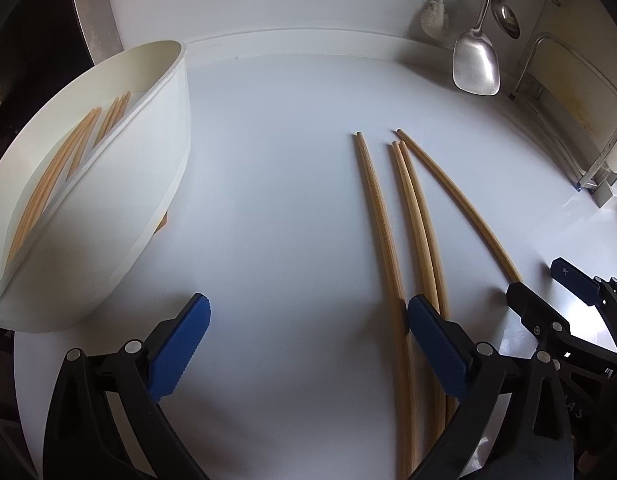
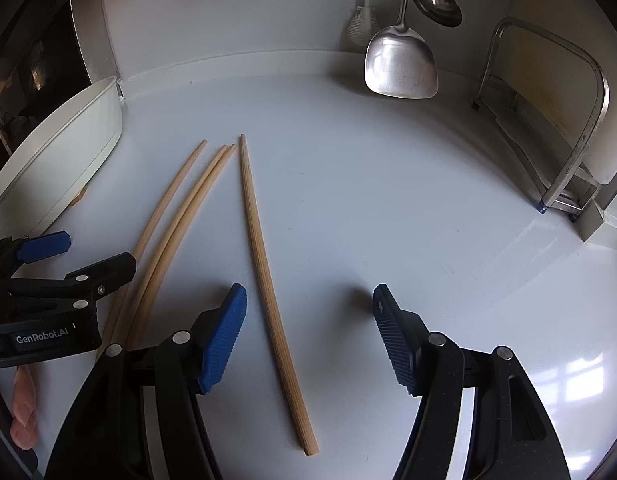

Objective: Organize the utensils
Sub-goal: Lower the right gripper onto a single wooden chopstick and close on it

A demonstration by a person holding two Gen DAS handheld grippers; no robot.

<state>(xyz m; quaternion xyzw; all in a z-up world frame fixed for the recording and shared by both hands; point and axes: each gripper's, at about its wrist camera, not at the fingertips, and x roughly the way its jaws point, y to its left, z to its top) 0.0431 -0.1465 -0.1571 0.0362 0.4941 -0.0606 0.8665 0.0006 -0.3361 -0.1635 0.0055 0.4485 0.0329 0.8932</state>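
Kitchen, domestic by the look. Smooth white table with raised back lip against a white wall. Steel flat spatula and steel ladle hang at the wall, white dish brush beside them. Bent-steel-frame rack at right. Pale wooden chopsticks lie on the table; white plastic divided utensil tray holds more.

Black gripper frames, blue ribbed pads, silver rivets, "GenRobot.AI" marking.

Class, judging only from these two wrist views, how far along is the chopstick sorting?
Done: several chopsticks already lie in the white tray. In hand: nothing; the left gripper and right gripper are both open above the counter. Left: four loose chopsticks on the white counter.
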